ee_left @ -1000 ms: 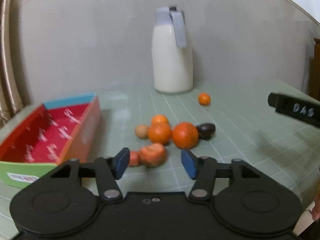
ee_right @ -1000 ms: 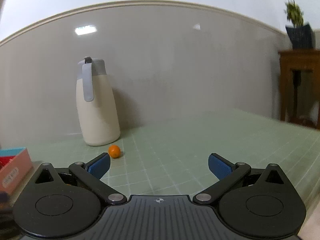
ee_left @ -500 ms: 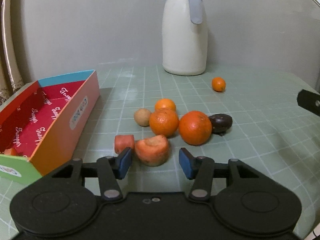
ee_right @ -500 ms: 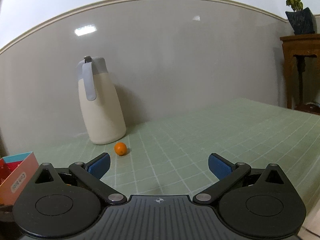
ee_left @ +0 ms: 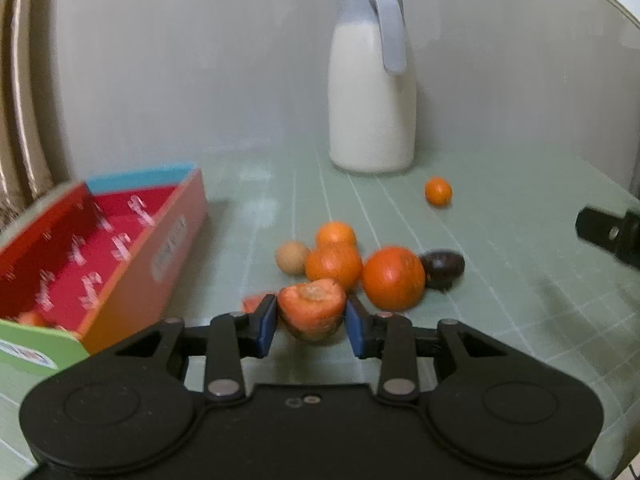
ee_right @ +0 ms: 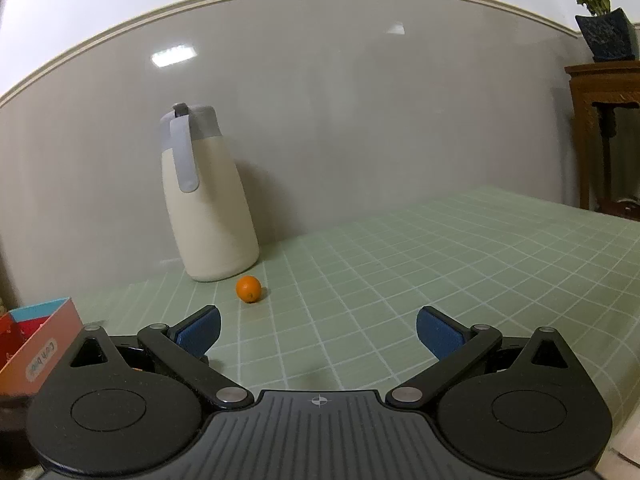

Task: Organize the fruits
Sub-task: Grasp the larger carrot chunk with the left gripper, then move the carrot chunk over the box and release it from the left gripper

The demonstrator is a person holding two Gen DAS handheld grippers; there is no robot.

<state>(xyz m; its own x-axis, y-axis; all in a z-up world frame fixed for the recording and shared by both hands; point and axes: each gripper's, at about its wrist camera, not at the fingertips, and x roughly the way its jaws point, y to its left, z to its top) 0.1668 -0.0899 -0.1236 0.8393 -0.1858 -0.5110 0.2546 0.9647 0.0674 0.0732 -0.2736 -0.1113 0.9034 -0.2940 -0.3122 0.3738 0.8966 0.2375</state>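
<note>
My left gripper (ee_left: 312,322) is shut on a cut orange carrot chunk (ee_left: 312,310), held just above the green table. A smaller carrot piece (ee_left: 252,303) lies behind its left finger. Beyond lie two oranges (ee_left: 334,266) (ee_left: 336,234), a larger orange (ee_left: 393,278), a tan round fruit (ee_left: 292,257) and a dark fruit (ee_left: 442,267). A small orange (ee_left: 438,191) sits apart near the jug; it also shows in the right wrist view (ee_right: 248,289). The red-lined box (ee_left: 92,248) stands at the left. My right gripper (ee_right: 318,336) is open and empty above the table.
A cream jug with a grey lid (ee_left: 372,92) stands at the back by the wall, also in the right wrist view (ee_right: 208,200). A wooden stand with a potted plant (ee_right: 604,128) is at the far right. The right gripper's finger (ee_left: 608,234) shows at the right edge.
My left gripper's jaws have closed on the carrot chunk and lifted it slightly. The right gripper has drifted a little and stays open.
</note>
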